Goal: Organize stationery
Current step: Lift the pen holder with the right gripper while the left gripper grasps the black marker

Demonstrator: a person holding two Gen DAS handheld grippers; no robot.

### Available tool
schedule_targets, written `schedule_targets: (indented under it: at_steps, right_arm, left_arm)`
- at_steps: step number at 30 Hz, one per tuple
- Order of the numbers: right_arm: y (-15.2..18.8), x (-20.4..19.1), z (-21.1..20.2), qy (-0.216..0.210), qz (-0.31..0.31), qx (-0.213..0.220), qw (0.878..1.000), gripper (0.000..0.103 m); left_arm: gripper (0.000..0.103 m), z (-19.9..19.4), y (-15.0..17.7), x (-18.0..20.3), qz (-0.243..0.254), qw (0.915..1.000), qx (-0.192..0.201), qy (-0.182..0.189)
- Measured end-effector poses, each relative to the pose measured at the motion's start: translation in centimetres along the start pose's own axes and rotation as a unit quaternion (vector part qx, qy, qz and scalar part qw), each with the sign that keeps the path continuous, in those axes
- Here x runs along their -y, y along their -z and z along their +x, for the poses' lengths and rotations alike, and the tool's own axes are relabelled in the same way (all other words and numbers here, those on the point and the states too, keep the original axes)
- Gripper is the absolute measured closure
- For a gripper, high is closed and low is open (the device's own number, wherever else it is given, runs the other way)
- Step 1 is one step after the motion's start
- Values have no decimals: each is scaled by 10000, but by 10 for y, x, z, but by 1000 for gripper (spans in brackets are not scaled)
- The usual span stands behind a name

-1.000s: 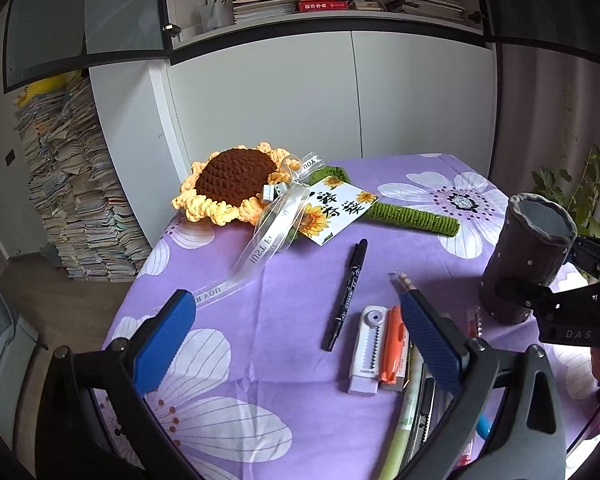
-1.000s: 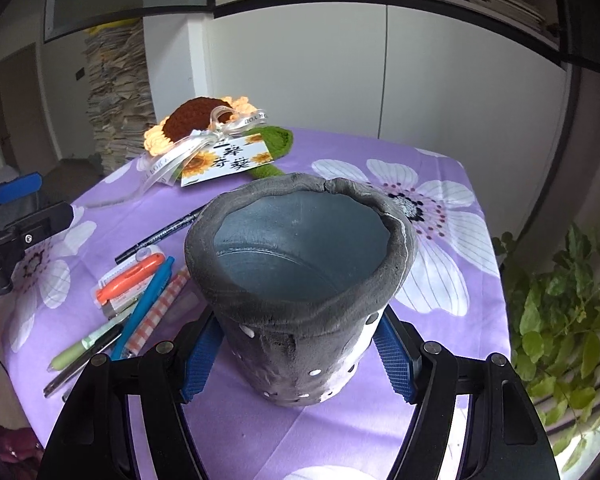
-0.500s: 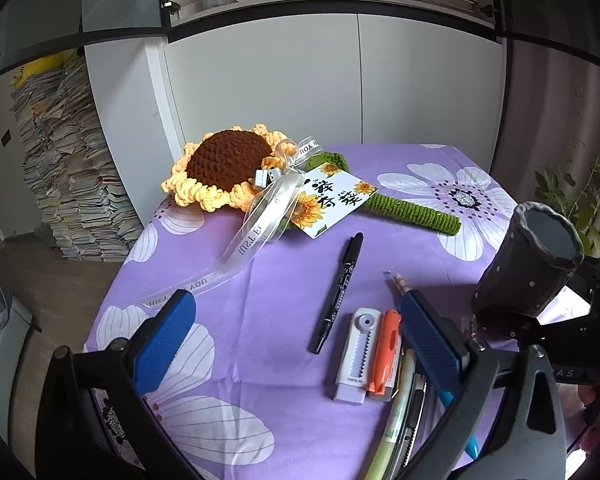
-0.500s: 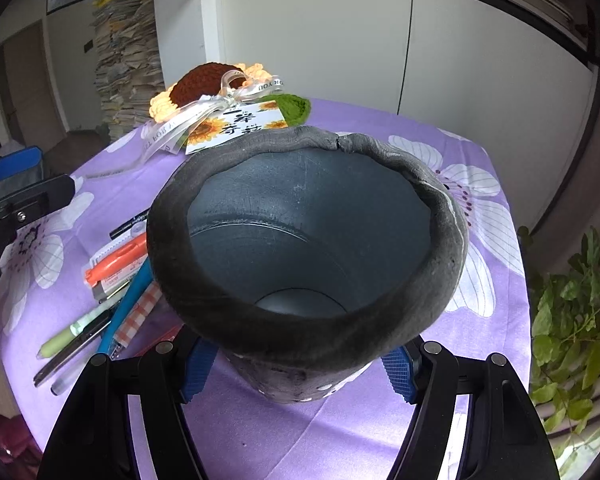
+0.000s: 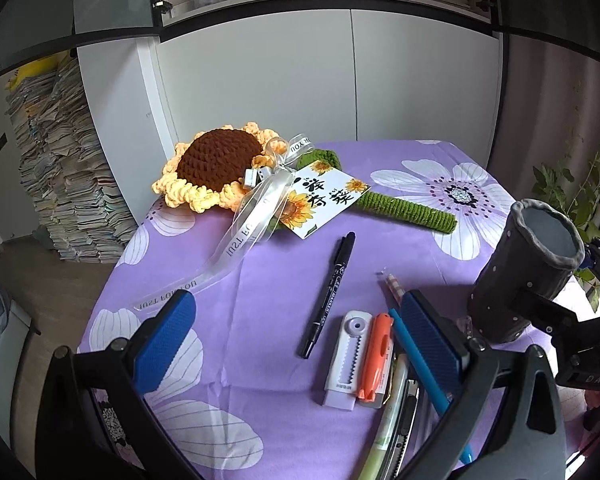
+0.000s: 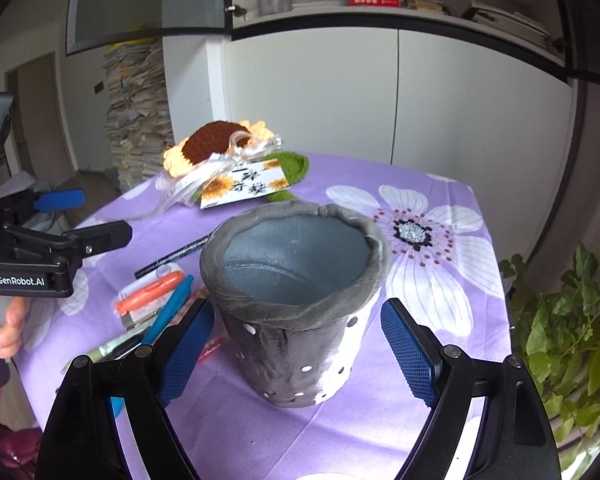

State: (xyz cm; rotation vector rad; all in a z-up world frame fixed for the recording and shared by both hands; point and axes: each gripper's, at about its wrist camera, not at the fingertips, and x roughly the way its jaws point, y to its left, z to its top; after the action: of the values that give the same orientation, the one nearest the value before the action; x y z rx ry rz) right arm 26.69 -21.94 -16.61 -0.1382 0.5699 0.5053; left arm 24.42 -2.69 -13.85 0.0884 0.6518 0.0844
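**Grey pen pot between opening right fingers**

Grey felt pen pot point(image 6: 296, 304) stands upright on the purple flowered bench point(image 6: 432, 412), between the right gripper point(image 6: 296, 354) fingers point(image 6: 410, 354); these are opening, both pads clear of the pot wall. Left gripper point(image 5: 296, 344) fingers wide open, holding nothing. Just past the left fingertips: black marker point(image 5: 328, 294), white correction tape point(image 5: 346, 360) and orange highlighter point(image 5: 374, 360) side by side. Blue pen point(image 5: 424, 372), green pen point(image 5: 390, 408) partly under the left gripper's right-hand finger. Knitted sunflower point(image 5: 220, 168) with ribbon and card far beyond both fingers, at bench's back edge.
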Motion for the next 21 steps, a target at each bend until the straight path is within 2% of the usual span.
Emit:
schedule_targets:
  at_steps: [1,2,4,7,10,13,15,18,19,21]
  right_arm:
    - [0,0,-2,40,-11,68,10000,29]
    - [0,-1,-5,14,-39,131,9999,32]
    - [-1,-3,-5,-15,-99,129,9999,32]
    - [-1,-6,-5,-96,-187,131,9997,32]
    - [0,-6,-8,-125,-201,127,9996,32]
    - [0,-5,-8,-142,-170,133,9997,32]
    - [0,-4,-9,-135,-156,137,9997,32]
    - [1,-4,-9,-132,-143,137,9997,32]
    - [1,-4,-9,-136,-136,138,9997,32]
    - [1,-3,-9,-153,-108,143,9997,32]
  left_arm:
    - [1,0,-1,0,15,10000,23,-10]
    - [1,0,-2,1,38,10000,41,-33]
    - [1,2,-4,2,88,9999,31,-53]
    - [1,11,-12,8,245,9996,-92,123]
    - [1,34,-21,20,530,9972,-411,326]
    - [3,65,-28,28,727,9937,-817,253]
    - [7,83,-34,26,643,9924,-1012,281]
    - [21,107,-45,21,422,9892,-1331,452]
    - [29,113,-47,20,368,9880,-1422,476]
    - [33,122,-50,22,382,9860,-1543,493]
